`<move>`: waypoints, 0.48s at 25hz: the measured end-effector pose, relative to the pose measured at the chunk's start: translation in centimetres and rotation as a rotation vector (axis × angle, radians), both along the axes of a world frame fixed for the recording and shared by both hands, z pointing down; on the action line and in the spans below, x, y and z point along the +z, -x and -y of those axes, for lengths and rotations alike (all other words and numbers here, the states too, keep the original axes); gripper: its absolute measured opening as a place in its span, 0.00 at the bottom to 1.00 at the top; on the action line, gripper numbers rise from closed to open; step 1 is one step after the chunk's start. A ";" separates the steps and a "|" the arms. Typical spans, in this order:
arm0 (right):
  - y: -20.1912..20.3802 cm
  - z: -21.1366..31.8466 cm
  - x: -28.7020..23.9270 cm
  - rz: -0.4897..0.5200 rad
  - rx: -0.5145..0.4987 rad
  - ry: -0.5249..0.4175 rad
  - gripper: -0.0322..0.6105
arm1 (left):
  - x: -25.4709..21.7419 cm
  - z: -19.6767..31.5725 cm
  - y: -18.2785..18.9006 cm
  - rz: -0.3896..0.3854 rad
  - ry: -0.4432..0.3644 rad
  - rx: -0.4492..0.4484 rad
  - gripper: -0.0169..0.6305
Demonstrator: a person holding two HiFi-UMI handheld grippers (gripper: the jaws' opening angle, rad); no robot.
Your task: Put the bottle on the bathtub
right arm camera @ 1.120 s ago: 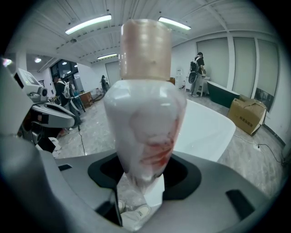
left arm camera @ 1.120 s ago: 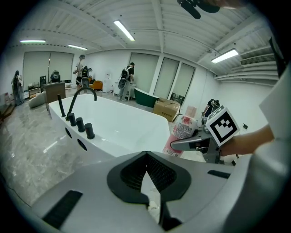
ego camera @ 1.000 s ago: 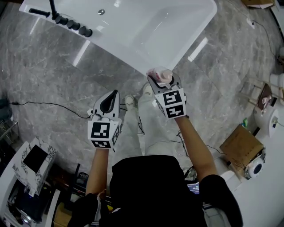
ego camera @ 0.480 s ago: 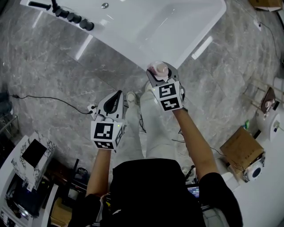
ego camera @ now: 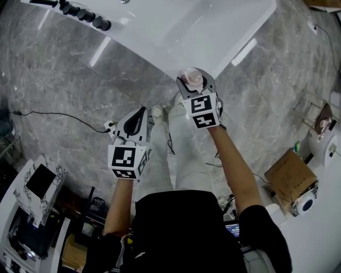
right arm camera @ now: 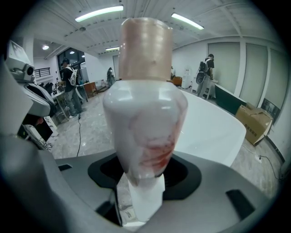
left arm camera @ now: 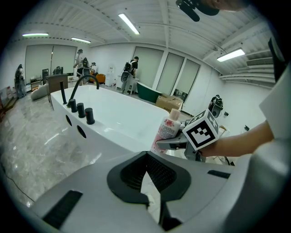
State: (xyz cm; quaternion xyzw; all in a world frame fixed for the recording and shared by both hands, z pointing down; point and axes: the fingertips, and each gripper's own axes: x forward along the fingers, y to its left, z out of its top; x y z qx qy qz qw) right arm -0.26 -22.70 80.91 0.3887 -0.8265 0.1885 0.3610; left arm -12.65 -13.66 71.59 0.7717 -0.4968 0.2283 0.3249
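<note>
Right gripper (ego camera: 195, 85) is clenched on the bottle (right arm camera: 144, 118), and its jaws press the lower part of the body, close to the base, so that the bottle stands upright between them. Largest thing here is the white bathtub (ego camera: 160, 32), glossy and smooth, with dark tap fittings (ego camera: 85, 16) at its far end. The bottle is not yet on the bathtub: it hangs in the air just beside the rim of the bathtub's near end, above the grey floor. Left gripper (ego camera: 138, 114) is further from the bathtub than the right one; its jaws are together and nothing is between them. The bottle is small, with a pale body, a red-pink print and a beige cap (right arm camera: 146, 48). I judge that it is a light plastic bottle, rather stiff but able to give a little if it is squeezed hard, and its shiny skin may slip in the jaws. The low hold seems to me a good one, because the cap end stays free. On the slippery rim a tall narrow bottle could tip, so it needs a flat place on the bathtub.
</note>
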 end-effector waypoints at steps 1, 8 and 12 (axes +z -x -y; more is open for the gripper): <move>0.0 0.0 0.2 0.003 0.001 0.001 0.43 | 0.1 0.1 0.1 -0.001 0.001 -0.001 0.05; 0.4 0.4 0.2 0.011 -0.002 -0.012 0.43 | -0.8 1.4 0.1 -0.051 -0.006 -0.028 0.05; 0.2 -0.1 0.4 0.002 -0.003 -0.020 0.43 | -0.6 1.9 0.3 -0.051 -0.007 -0.028 0.05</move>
